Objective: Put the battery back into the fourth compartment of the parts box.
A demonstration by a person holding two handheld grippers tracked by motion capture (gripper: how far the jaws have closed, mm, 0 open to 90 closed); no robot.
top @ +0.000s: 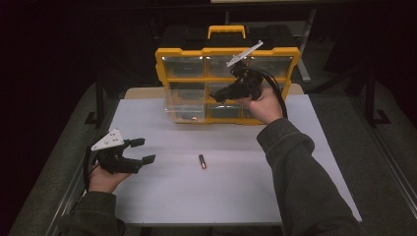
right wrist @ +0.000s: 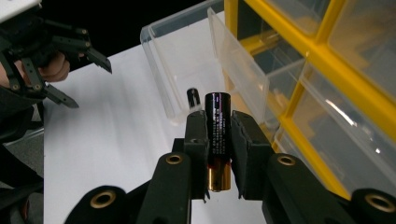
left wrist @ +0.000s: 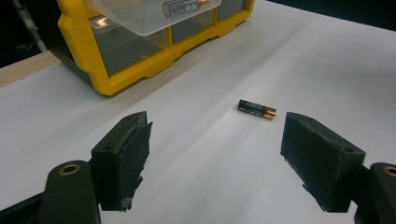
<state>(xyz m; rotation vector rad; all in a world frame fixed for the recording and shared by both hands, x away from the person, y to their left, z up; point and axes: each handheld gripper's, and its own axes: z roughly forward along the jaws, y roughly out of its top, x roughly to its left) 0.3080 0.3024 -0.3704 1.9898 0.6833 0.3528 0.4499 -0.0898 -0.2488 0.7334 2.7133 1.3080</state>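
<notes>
**Right gripper clamped on a battery at the organizer; second battery loose mid-worktop**

Your right gripper [top: 220, 95] sits upper centre of the high view, in front of the yellow drawer organizer [top: 162, 69]. Its fingers [right wrist: 196, 135] are clenched on a battery [right wrist: 217, 135], which stands along the fingers with the gold end low; the very bottom of it is lost in shadow between them. From above, the held battery is too small and dark to pick out.

One clear drawer [right wrist: 187, 60] is pulled out at the organizer's lower left. A dark cylinder lies in it, partly hidden behind the held battery; in the left gripper view the drawer is cut off by the top edge, with a battery [left wrist: 184, 6] visible through its wall.

Your left gripper [top: 141, 151] is at the lower left of the high view, fingers [left wrist: 123, 158] spread wide and empty. Whether it touches the worktop [top: 221, 196] I can't tell.

The loose battery [top: 201, 162] lies flat on the worktop, centre frame, well apart from the organizer and beyond the spread left fingers. Its label is unreadable.

Surroundings beyond the worktop are too dark to make out.
</notes>
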